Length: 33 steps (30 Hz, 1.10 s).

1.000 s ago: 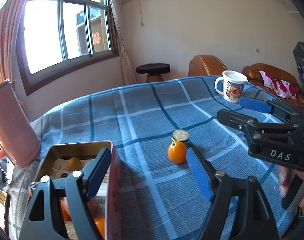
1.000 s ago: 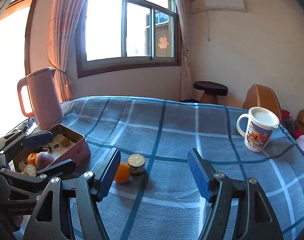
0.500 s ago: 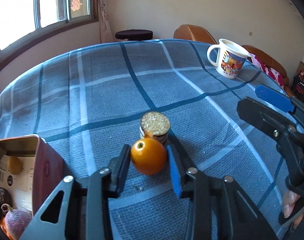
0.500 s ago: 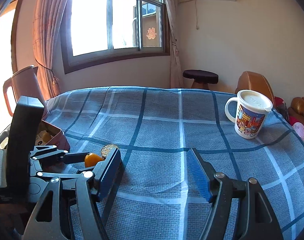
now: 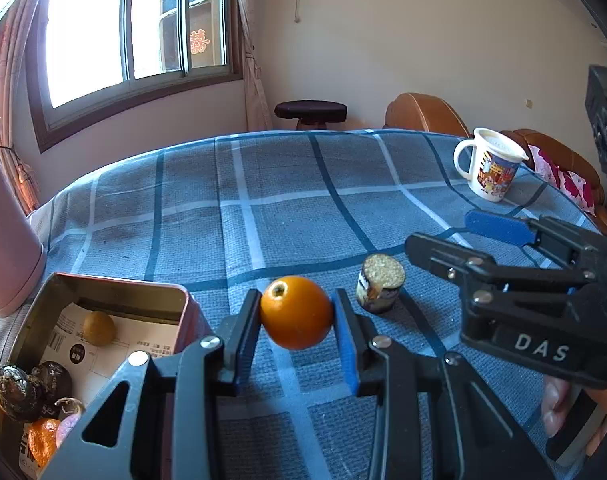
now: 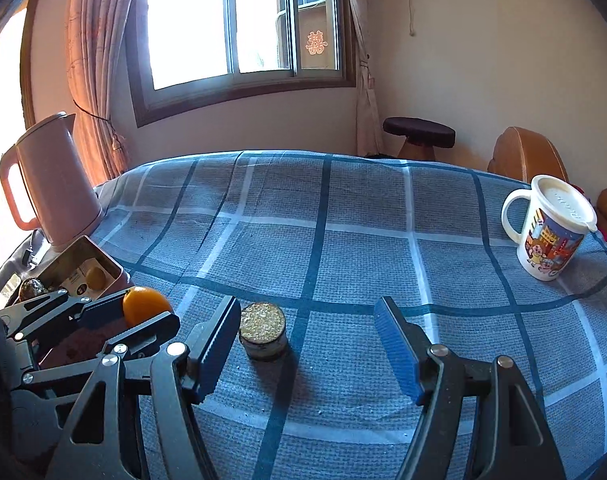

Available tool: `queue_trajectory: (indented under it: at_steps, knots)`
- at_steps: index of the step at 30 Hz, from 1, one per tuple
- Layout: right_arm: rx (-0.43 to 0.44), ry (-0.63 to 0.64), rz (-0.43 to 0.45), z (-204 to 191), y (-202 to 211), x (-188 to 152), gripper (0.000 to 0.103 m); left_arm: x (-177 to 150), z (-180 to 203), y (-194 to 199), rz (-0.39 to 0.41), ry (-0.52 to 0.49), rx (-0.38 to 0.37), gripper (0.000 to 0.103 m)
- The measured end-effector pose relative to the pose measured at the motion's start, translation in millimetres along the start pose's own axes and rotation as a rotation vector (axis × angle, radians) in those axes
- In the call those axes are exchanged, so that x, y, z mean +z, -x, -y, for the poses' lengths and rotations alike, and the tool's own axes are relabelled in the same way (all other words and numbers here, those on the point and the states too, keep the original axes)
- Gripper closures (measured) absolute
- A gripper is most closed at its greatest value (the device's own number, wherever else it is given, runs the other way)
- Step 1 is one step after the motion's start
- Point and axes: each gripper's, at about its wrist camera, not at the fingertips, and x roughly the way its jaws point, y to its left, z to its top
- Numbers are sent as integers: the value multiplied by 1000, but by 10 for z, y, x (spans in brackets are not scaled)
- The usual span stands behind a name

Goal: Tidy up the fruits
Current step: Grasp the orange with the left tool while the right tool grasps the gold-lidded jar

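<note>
Carrying the orange point(image 5: 295, 312) to the tin box point(image 5: 103, 288) calls for a steady squeeze and a path that clears the tin's near rim before we let go. Our left gripper point(image 5: 297, 314) is clamped on the fruit, one pad on each side, apparently lifted off the cloth just right of the tin. Our right gripper point(image 6: 307, 344) hangs spread and empty, with the small jar point(image 6: 263, 330) near its left finger.
</note>
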Motion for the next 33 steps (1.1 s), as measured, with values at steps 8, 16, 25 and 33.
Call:
queue_trajectory:
  at_steps: [8, 16, 25, 33]
  knots:
    - [42, 2, -69, -92, -257, -30, 36, -21, -149, 48, 16, 56, 60, 66]
    - [88, 31, -158, -155, -428, -38, 61, -35, -236, 72, 26, 94, 78, 66]
    - [120, 41, -122, -148, -316, -61, 67, -46, -222, 118, 48, 88, 60, 66]
    - [140, 60, -49, -165, -126, -73, 67, -47, -181, 186, 86, 67, 51, 66]
